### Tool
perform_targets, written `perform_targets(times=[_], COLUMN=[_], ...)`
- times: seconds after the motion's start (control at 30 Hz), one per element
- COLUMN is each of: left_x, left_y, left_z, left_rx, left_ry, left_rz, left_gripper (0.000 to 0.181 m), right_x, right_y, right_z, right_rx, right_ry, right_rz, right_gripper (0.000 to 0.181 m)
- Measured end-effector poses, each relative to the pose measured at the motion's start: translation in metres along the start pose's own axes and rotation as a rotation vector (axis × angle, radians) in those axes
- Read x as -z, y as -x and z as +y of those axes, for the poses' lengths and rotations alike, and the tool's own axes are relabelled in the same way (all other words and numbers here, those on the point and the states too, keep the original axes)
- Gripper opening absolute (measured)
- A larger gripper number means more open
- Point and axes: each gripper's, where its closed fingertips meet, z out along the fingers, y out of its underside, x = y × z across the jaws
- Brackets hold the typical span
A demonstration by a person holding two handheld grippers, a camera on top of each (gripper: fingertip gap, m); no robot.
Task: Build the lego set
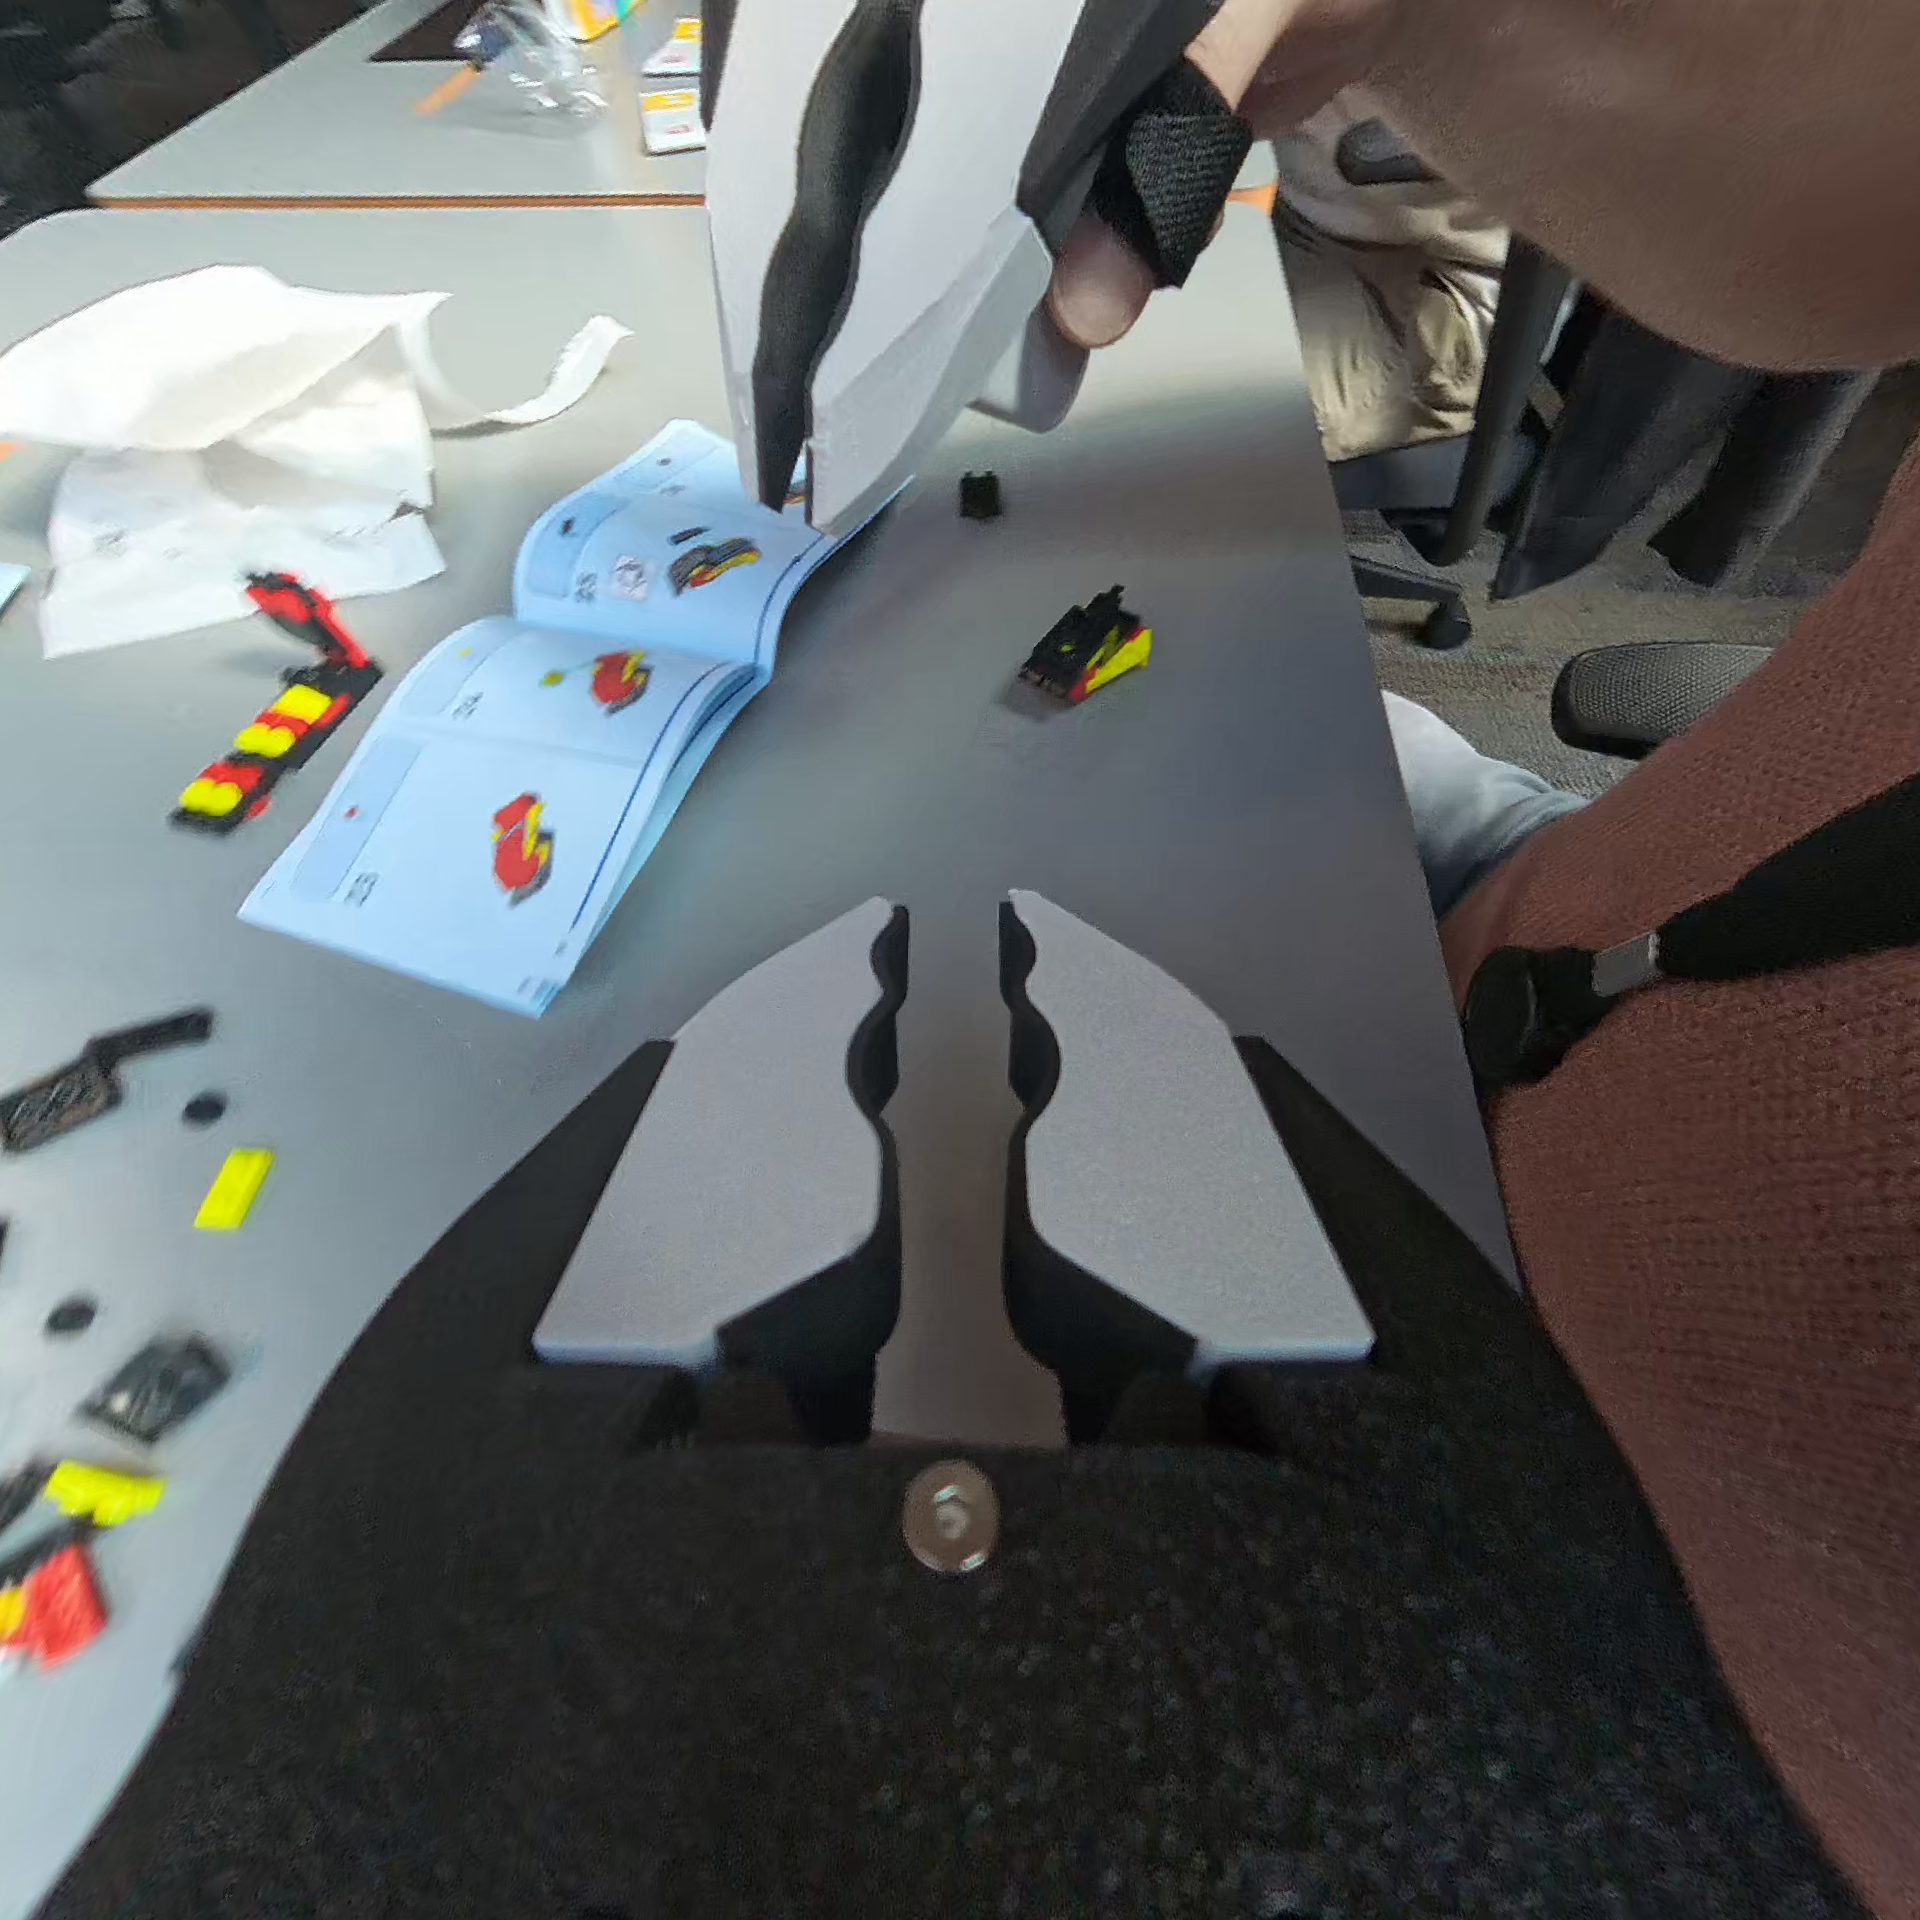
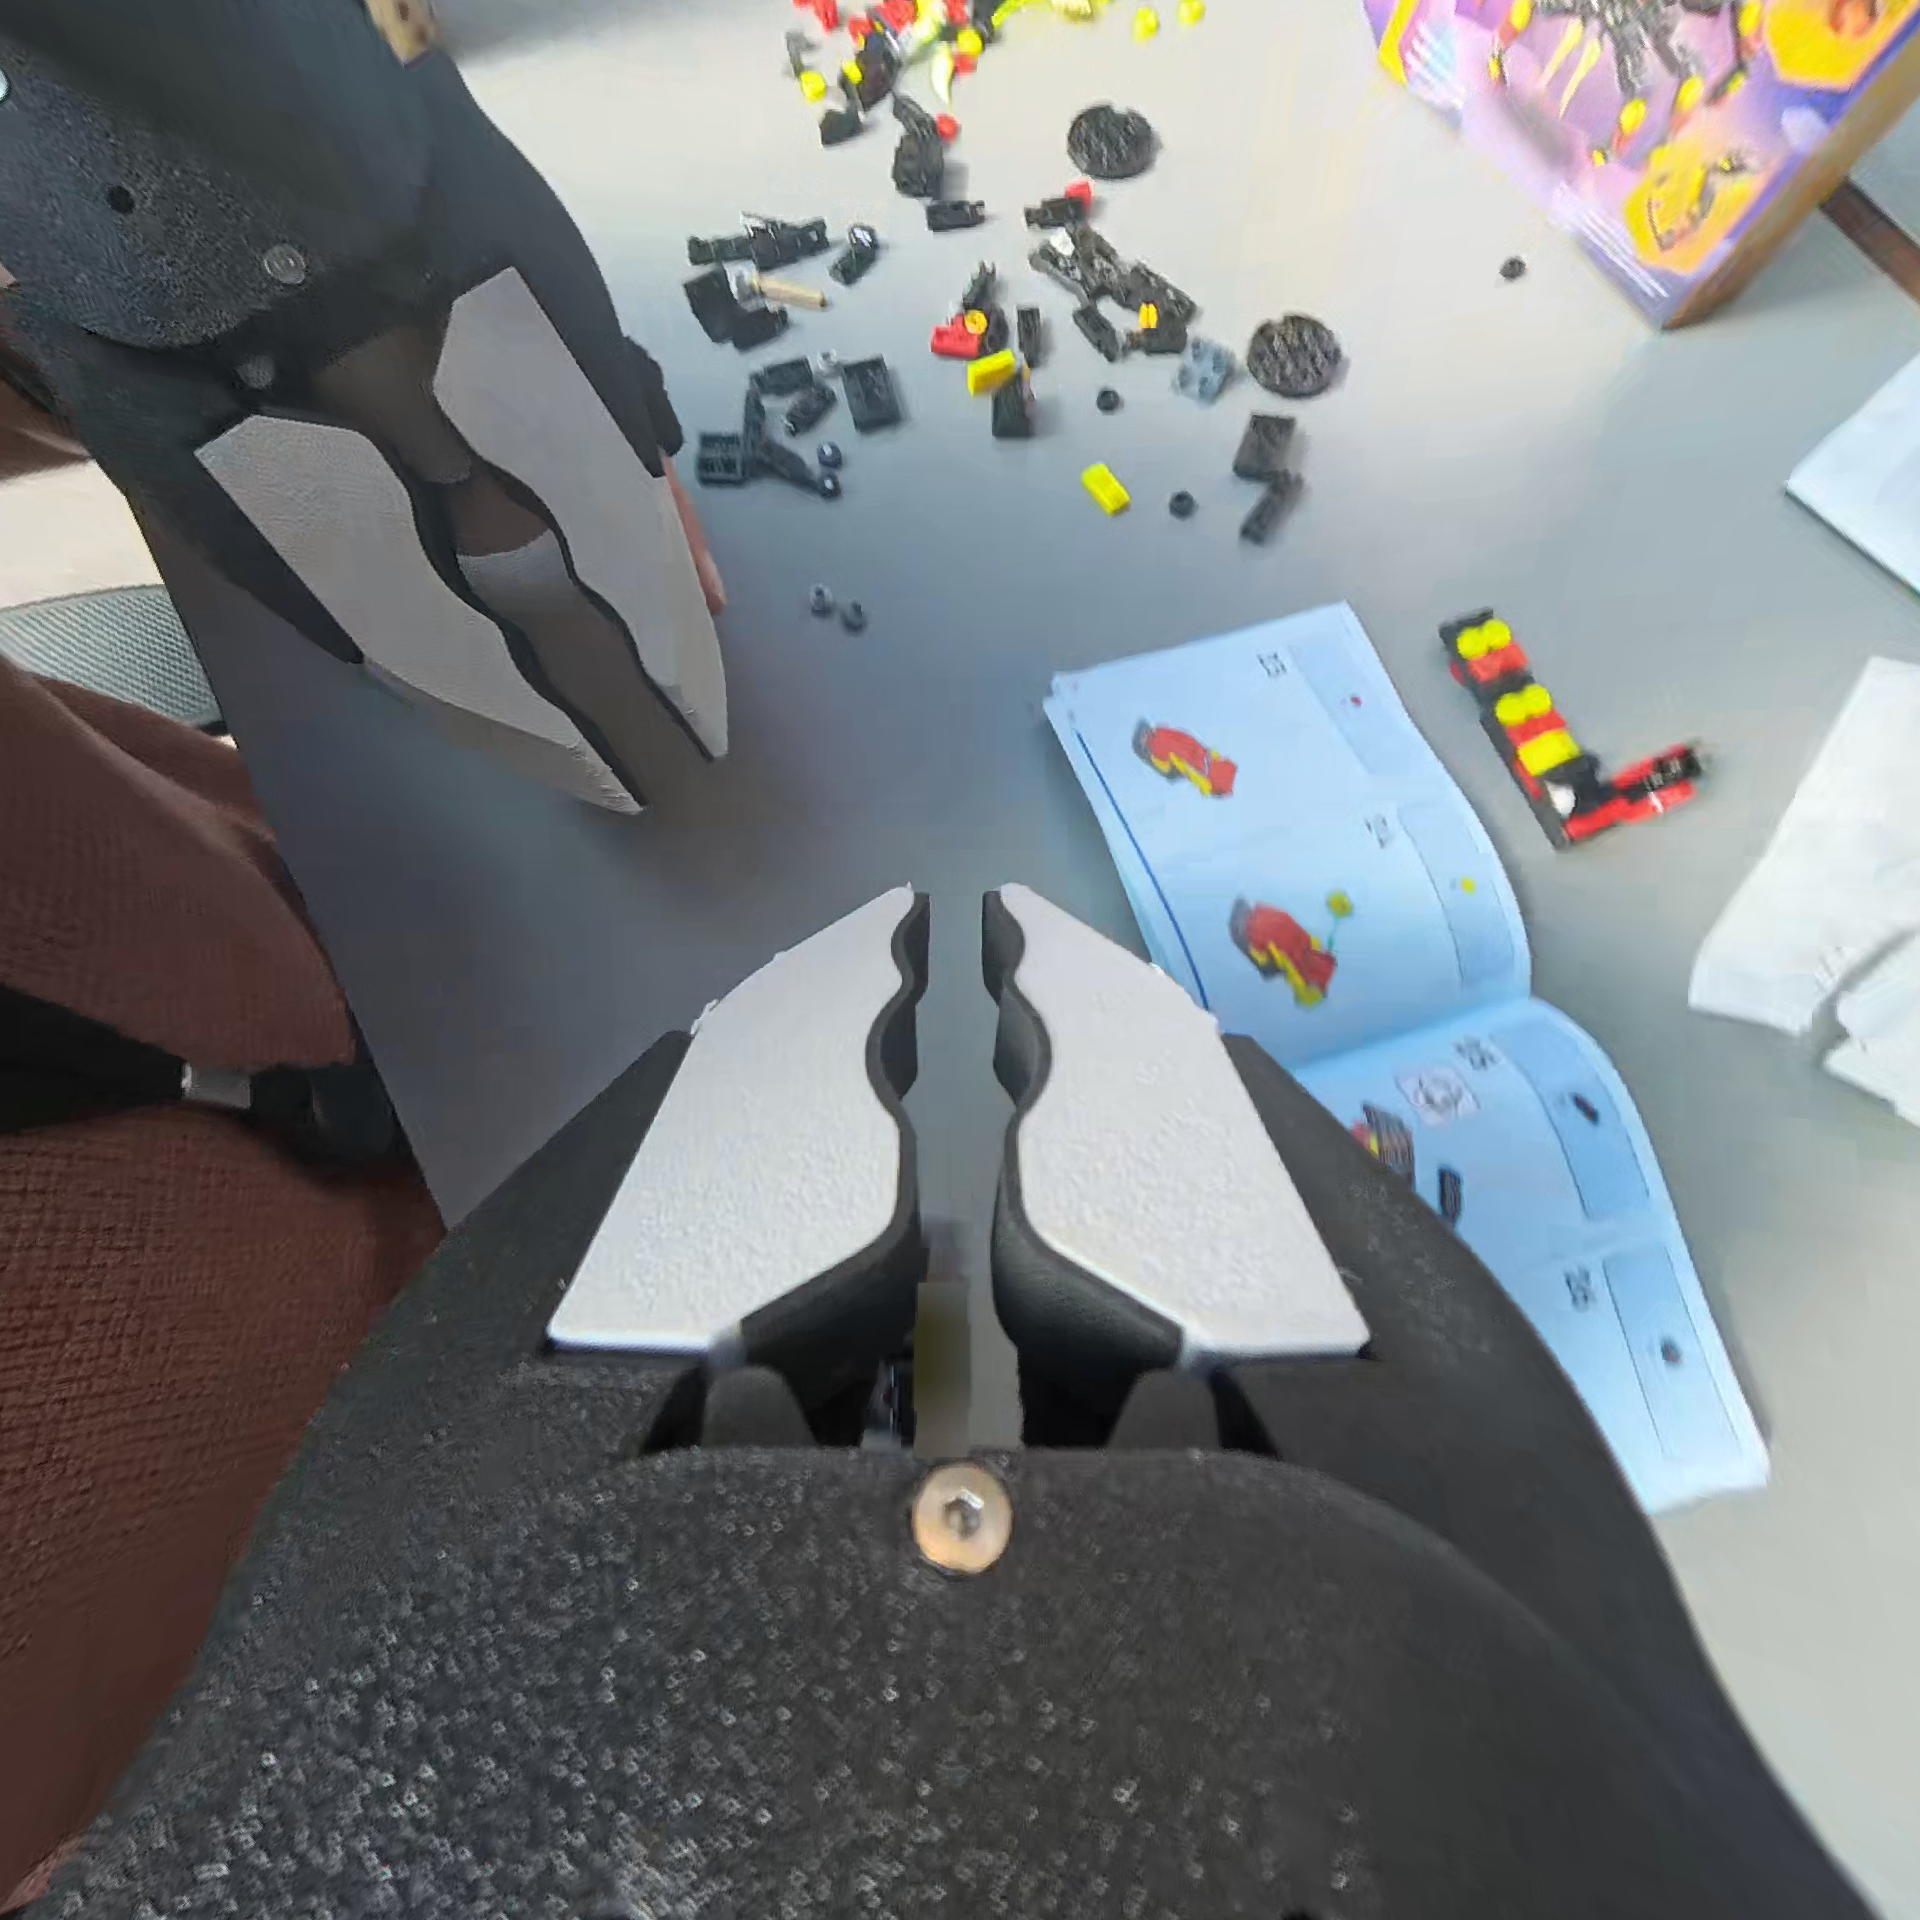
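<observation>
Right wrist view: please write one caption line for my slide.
Both tools hover empty over a grey table beside an open instruction booklet and scattered bricks.

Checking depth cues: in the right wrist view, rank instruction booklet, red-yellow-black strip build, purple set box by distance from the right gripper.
From the right gripper:
1. Instruction booklet, lying open just right of the fingertips.
2. Red-yellow-black strip build, beyond the booklet, farther right.
3. Purple set box, far top right corner of the table.

An office or meeting room: long grey tables, wheeled office chairs, carpet floor.
</observation>
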Motion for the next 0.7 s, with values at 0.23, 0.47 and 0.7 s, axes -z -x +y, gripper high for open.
perform_targets(times=[0.23,0.47,0.7], left_x=[0.106,0.136,0.142], left_y=[0.034,0.036,0.028], left_z=[0.062,0.09,0.093], left_rx=[0.149,0.195,0.21], left_ry=[0.034,0.054,0.019], left_rz=[-0.319,-0.417,-0.404], left_gripper=[0.017,0.017,0.017], right_x=[-0.115,-0.198,-0.231], right_y=[0.024,0.06,0.07], right_z=[-0.087,-0.098,-0.096], right_rx=[0.094,0.287,0.394], right_ry=[-0.081,0.016,0.152], right_rz=[-0.251,-0.293,-0.28], right_gripper=[0.009,0.015,0.028])
